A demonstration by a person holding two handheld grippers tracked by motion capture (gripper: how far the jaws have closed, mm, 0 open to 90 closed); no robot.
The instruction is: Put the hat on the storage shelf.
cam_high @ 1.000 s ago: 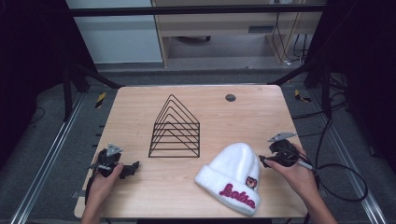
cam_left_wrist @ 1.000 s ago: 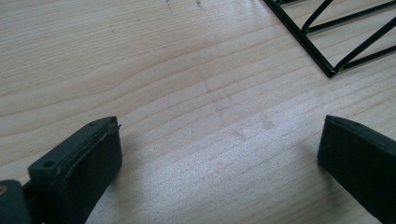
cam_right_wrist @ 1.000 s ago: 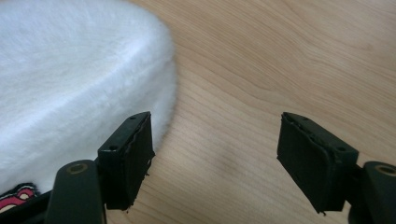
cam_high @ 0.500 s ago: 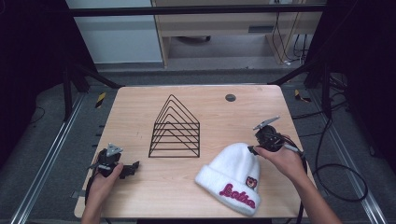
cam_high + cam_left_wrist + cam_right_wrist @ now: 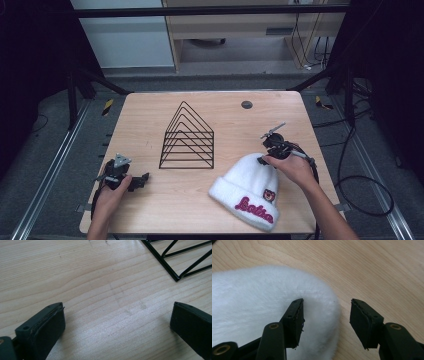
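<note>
A white fluffy beanie (image 5: 250, 187) with red lettering and a small bear patch lies at the table's front right. My right gripper (image 5: 262, 159) sits at the beanie's crown end. In the right gripper view its jaws (image 5: 325, 315) have just been closing and stand half apart. The rounded edge of the beanie (image 5: 262, 295) lies between them: one pad rests over the fleece, the other stands clear above the wood. My left gripper (image 5: 142, 180) rests at the front left, open, with bare wood between its jaws (image 5: 117, 322).
A black wire rack (image 5: 187, 137) of nested triangles stands mid-table; its corner (image 5: 175, 265) lies just beyond the left jaws. A small dark round disc (image 5: 246, 104) sits near the far edge. The wooden table (image 5: 150, 115) ends close behind both hands.
The right hand has moved left from the table's right edge to the beanie's crown, and its jaws have narrowed. The left hand, the rack and the beanie have kept still.
</note>
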